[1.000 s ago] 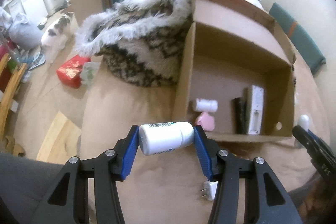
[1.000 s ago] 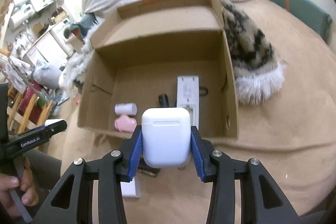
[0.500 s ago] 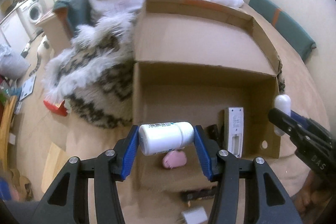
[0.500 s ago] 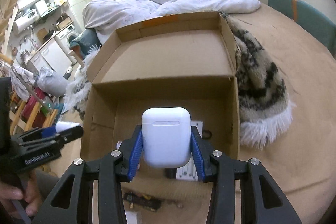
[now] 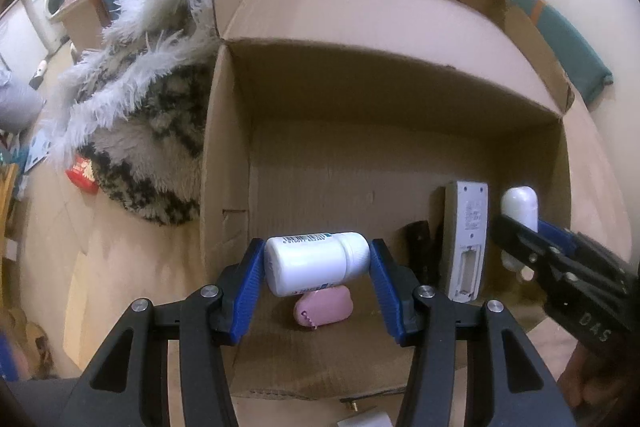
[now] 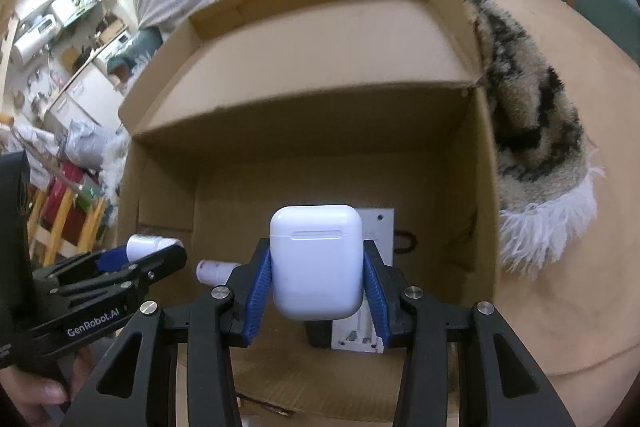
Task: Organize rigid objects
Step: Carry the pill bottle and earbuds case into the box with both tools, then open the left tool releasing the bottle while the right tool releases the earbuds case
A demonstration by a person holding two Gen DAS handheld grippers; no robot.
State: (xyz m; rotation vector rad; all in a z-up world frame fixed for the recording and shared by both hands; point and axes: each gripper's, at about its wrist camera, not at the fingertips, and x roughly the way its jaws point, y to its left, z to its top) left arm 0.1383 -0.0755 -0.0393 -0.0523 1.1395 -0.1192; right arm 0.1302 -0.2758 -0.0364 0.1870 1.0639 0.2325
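Note:
My left gripper point(image 5: 317, 265) is shut on a white pill bottle point(image 5: 316, 263), held sideways over the near left part of an open cardboard box point(image 5: 224, 155). My right gripper point(image 6: 316, 285) is shut on a white earbud case point(image 6: 316, 263), held over the box point(image 6: 486, 227) near its middle. It shows at the right in the left wrist view point(image 5: 520, 211). On the box floor lie a pink oval object point(image 5: 323, 311), a white flat device point(image 5: 466, 239), a black object point(image 5: 418, 247) and a small white bottle point(image 6: 214, 271).
The box stands on a tan bed cover point(image 6: 560, 307). A furry black-and-white blanket point(image 5: 144, 131) lies against the box's far side. A small white object point(image 5: 364, 419) lies in front of the box. A teal cushion point(image 5: 560, 39) lies at the wall.
Both grippers have moved forward from in front of the box to over its inside, still holding the bottle and the case. The box now fills both views.

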